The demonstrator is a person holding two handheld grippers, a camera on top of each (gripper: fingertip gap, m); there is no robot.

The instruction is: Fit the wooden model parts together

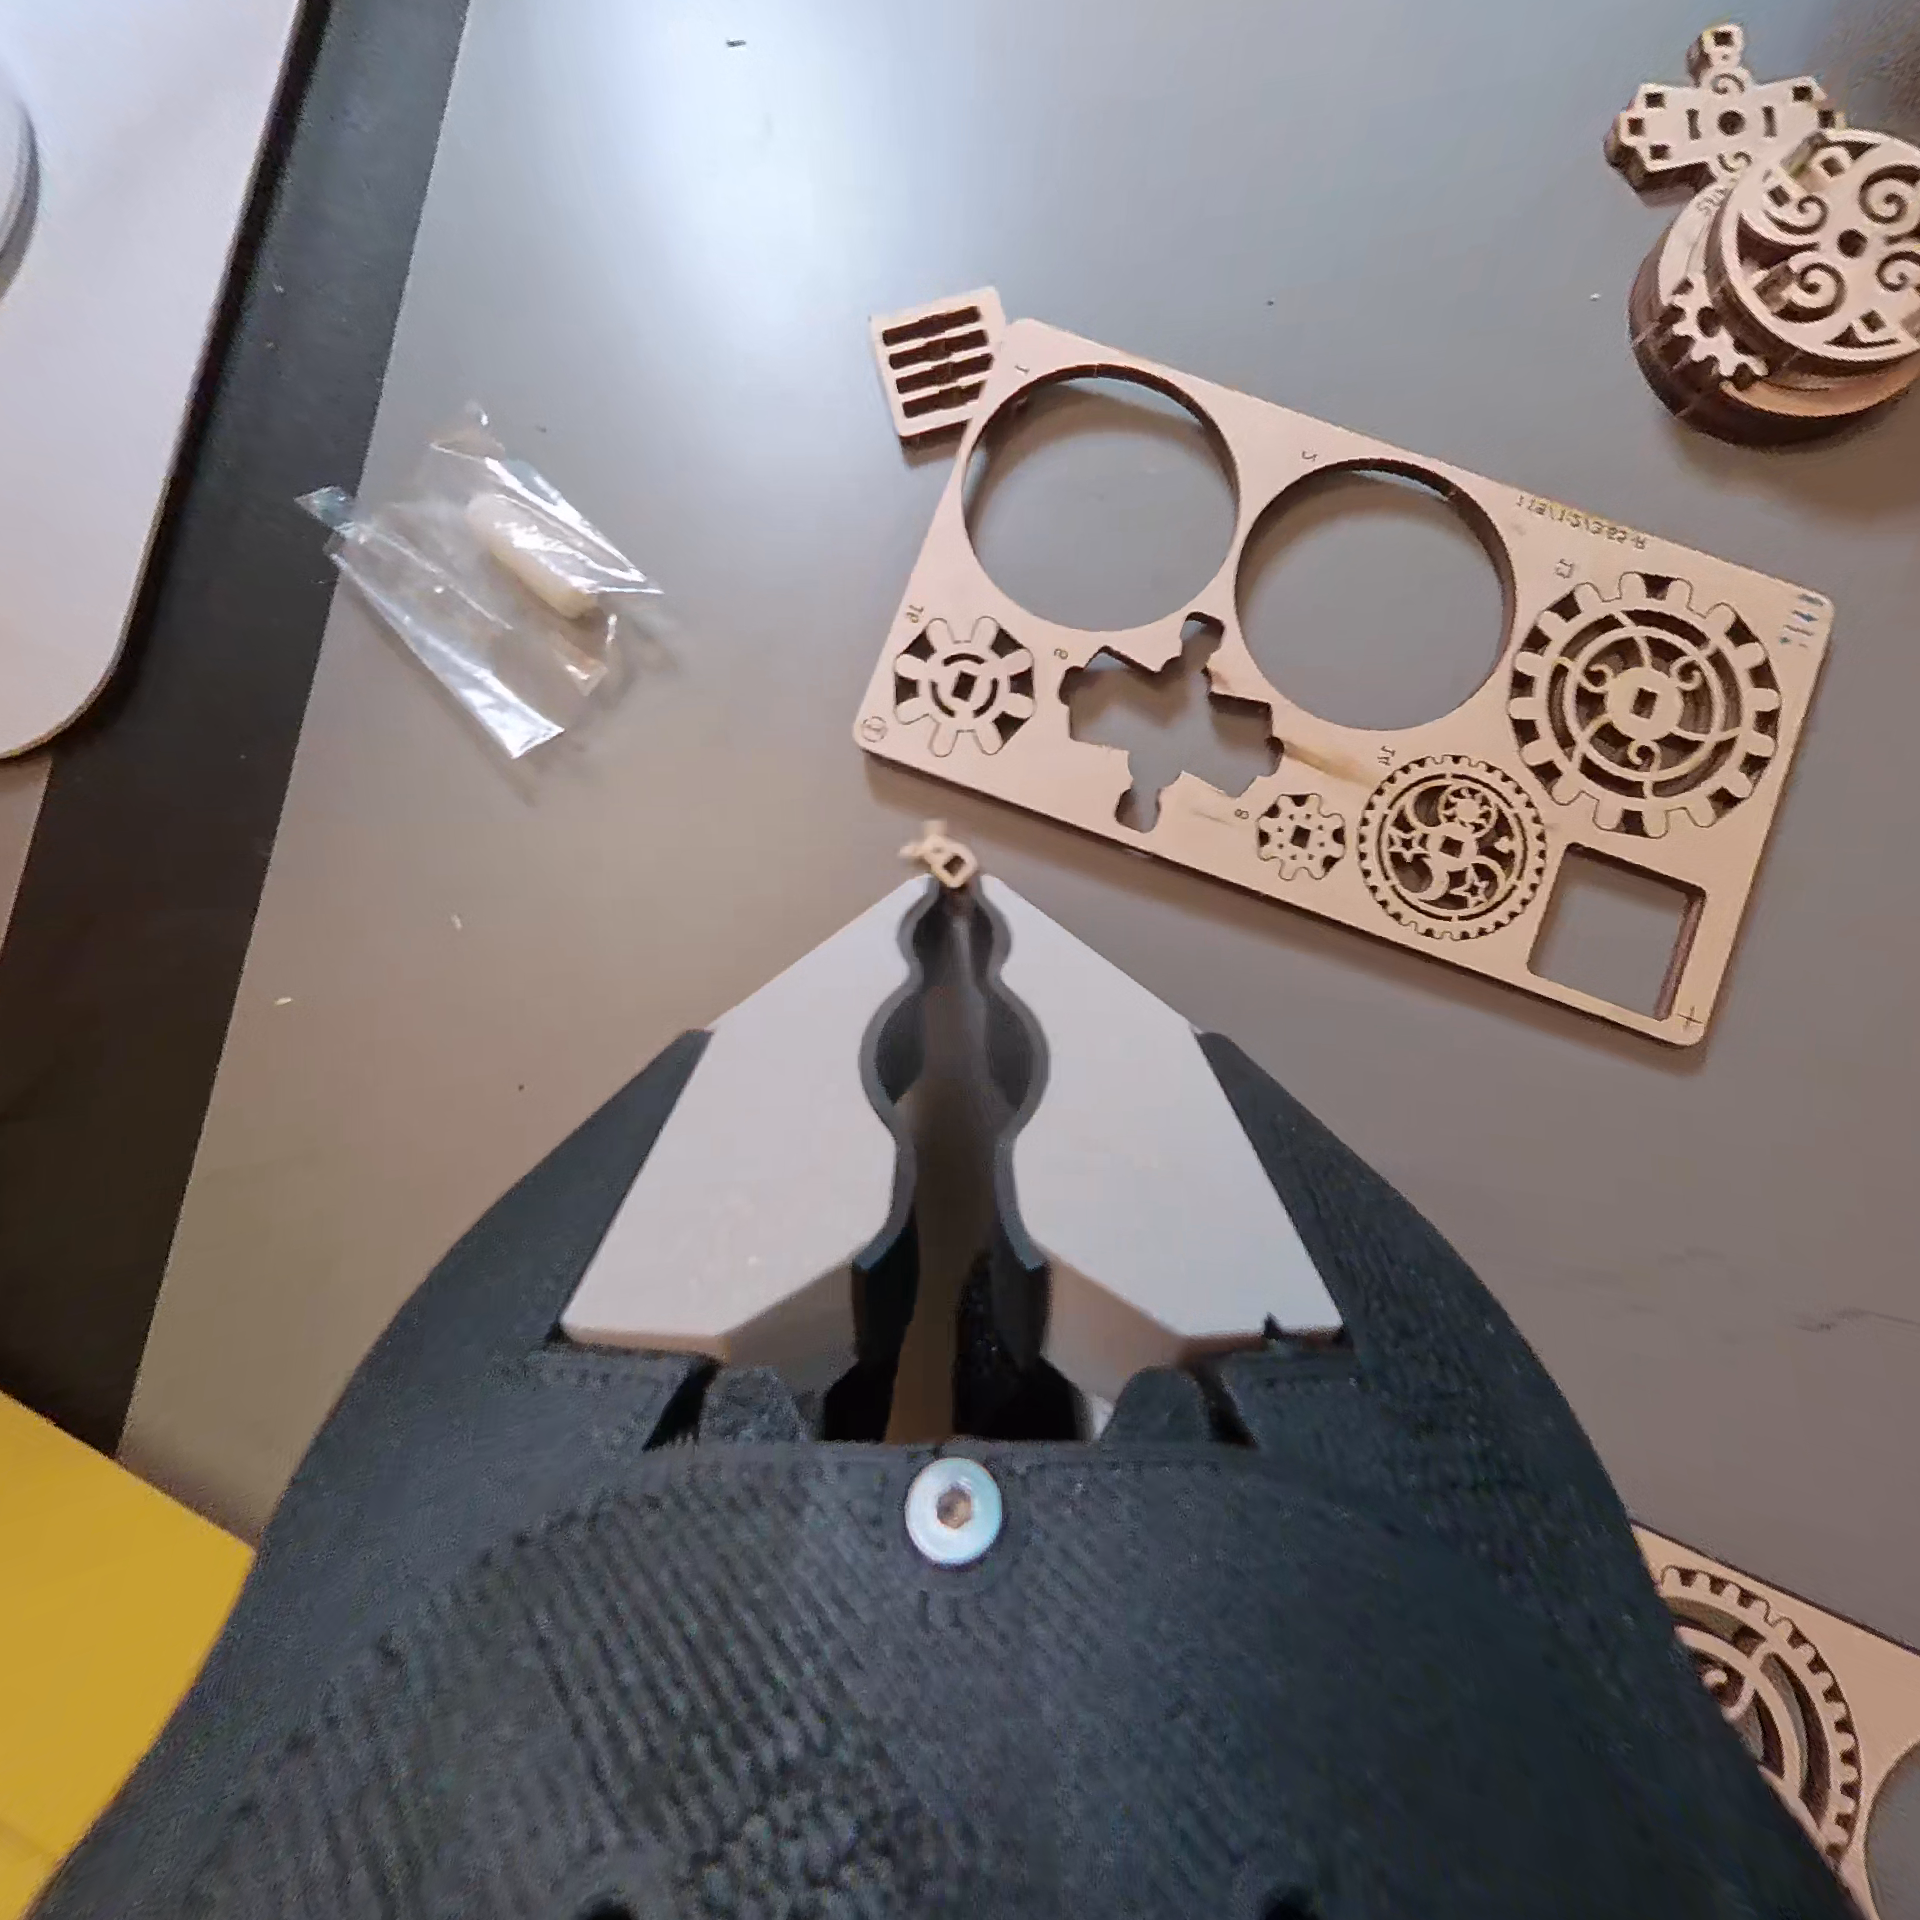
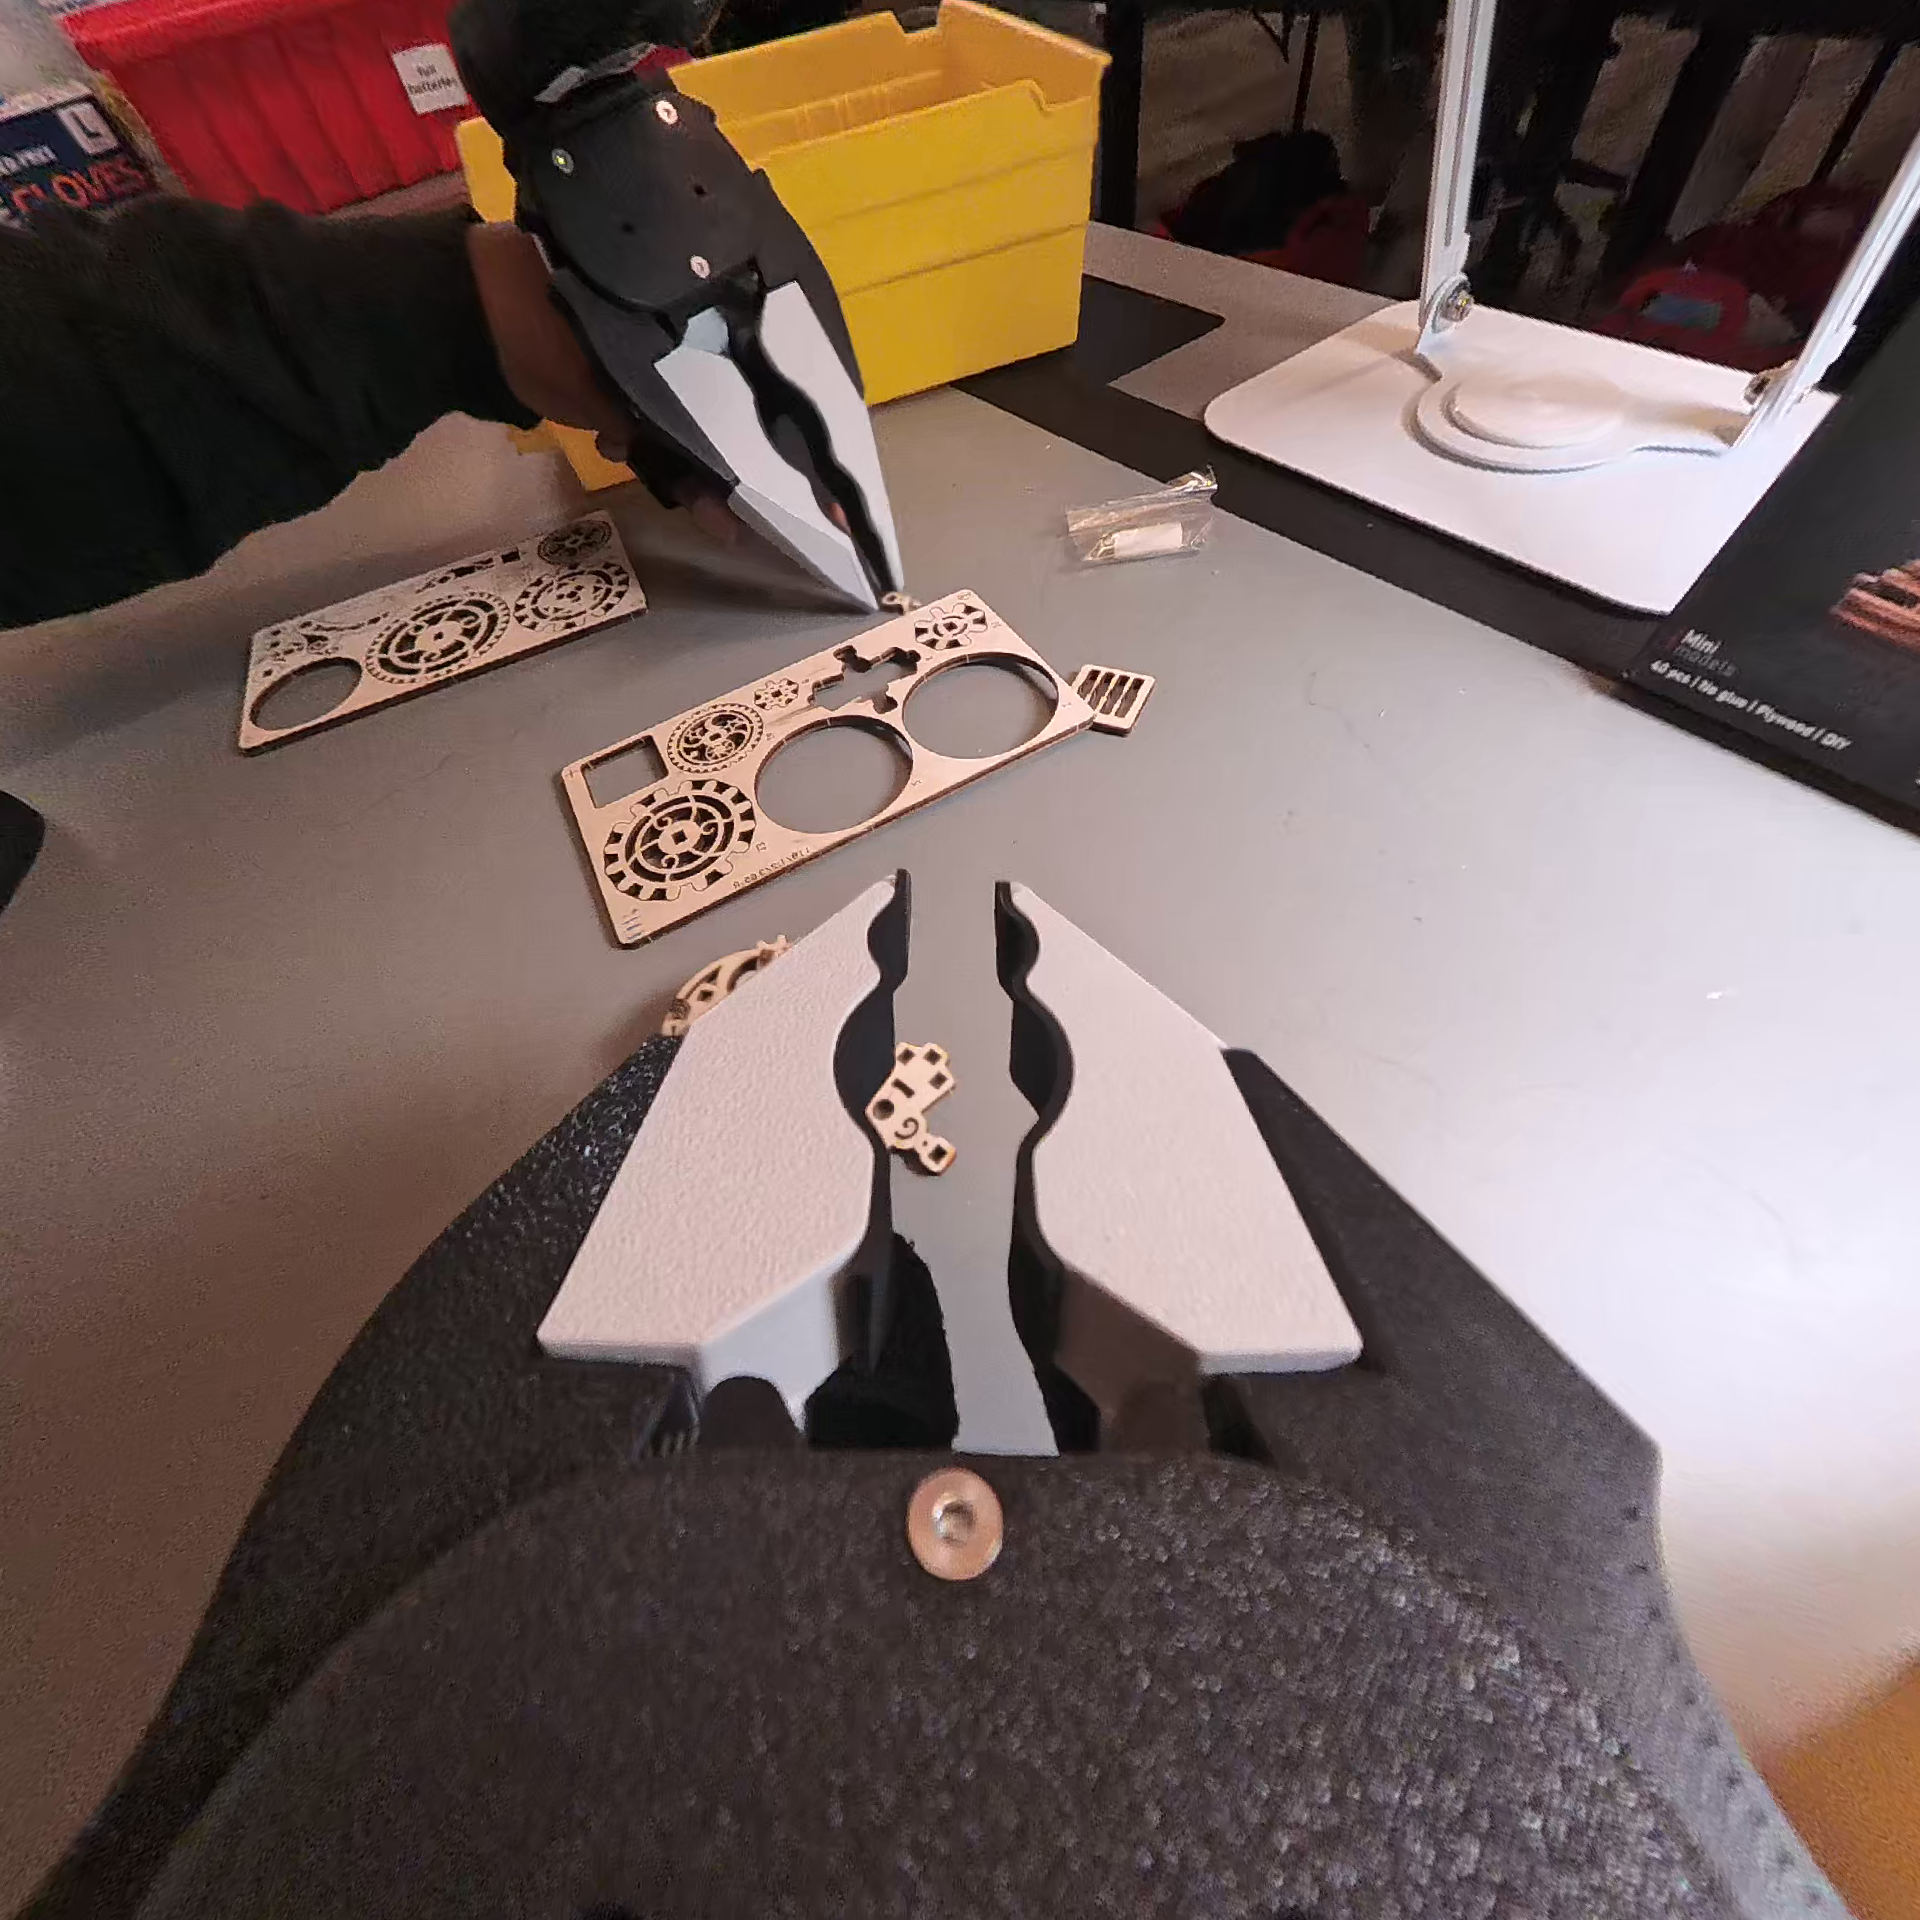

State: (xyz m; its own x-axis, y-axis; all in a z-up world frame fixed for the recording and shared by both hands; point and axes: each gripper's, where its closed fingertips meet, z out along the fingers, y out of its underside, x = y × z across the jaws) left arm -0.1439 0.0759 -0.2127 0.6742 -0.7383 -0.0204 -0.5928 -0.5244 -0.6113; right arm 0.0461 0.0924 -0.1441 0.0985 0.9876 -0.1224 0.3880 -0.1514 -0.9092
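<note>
Two grippers work over the grey table (image 2: 1455,1039) at this moment, and each has a different wooden part before it. Your left gripper (image 1: 943,902) is pinched tight on a tiny wooden piece (image 1: 943,860), which pokes out just past the fingertips, near the lower edge of the punched-out wooden sheet (image 1: 1340,665). Your right gripper (image 2: 948,894) is released, jaws standing apart, and hovers above a small cross-shaped piece (image 2: 914,1103) that shows in the gap between the fingers (whether it lies loose or sits atop the partly built model cannot be told from this angle). That cross-shaped piece's long axis runs on a slant across the gap, upper right to lower left in the right wrist view. The partly built model (image 1: 1787,260), a stack of scrolled discs and gears, stands well apart from the left gripper, beyond the sheet's far corner. Judging by this, the right gripper is the nearer one to the model, so the left must carry its piece over the sheet to meet it. A second sheet (image 2: 436,634) lies behind the left gripper.
</note>
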